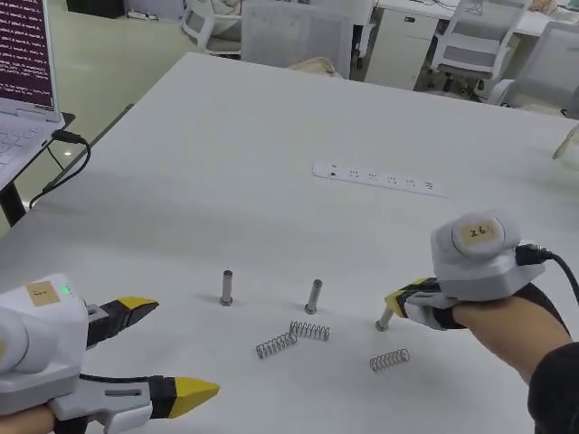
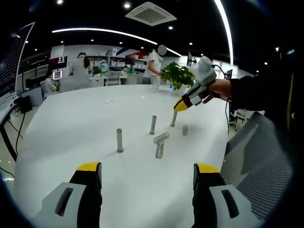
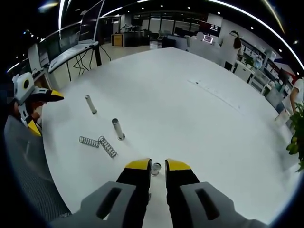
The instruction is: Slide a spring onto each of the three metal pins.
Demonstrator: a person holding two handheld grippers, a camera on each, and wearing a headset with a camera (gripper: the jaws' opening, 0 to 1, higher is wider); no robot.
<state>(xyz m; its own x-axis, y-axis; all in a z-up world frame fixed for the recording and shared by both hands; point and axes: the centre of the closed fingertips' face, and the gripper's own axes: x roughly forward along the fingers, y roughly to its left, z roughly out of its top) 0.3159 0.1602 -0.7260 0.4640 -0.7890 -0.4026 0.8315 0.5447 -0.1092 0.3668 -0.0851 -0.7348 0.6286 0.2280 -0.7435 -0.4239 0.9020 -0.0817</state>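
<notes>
Three short metal pins are on the white table (image 1: 271, 181). The left pin (image 1: 226, 287) and the middle pin (image 1: 313, 297) stand upright and bare. The right pin (image 1: 384, 318) leans, and my right gripper (image 1: 399, 303) is shut on its top; that pin's end (image 3: 156, 167) sits between the yellow jaws. Three springs lie flat in front of the pins: two touching (image 1: 276, 344) (image 1: 309, 331) and one apart (image 1: 389, 360). My left gripper (image 1: 167, 351) is open and holds nothing, near the table's front left; the pins (image 2: 119, 140) (image 2: 153, 124) lie ahead of it.
A white power strip (image 1: 380, 178) lies on the far side of the table. An open laptop (image 1: 23, 72) with a black cable (image 1: 63, 163) sits on a side desk at the left. Office chairs (image 1: 470, 45) stand beyond the far edge.
</notes>
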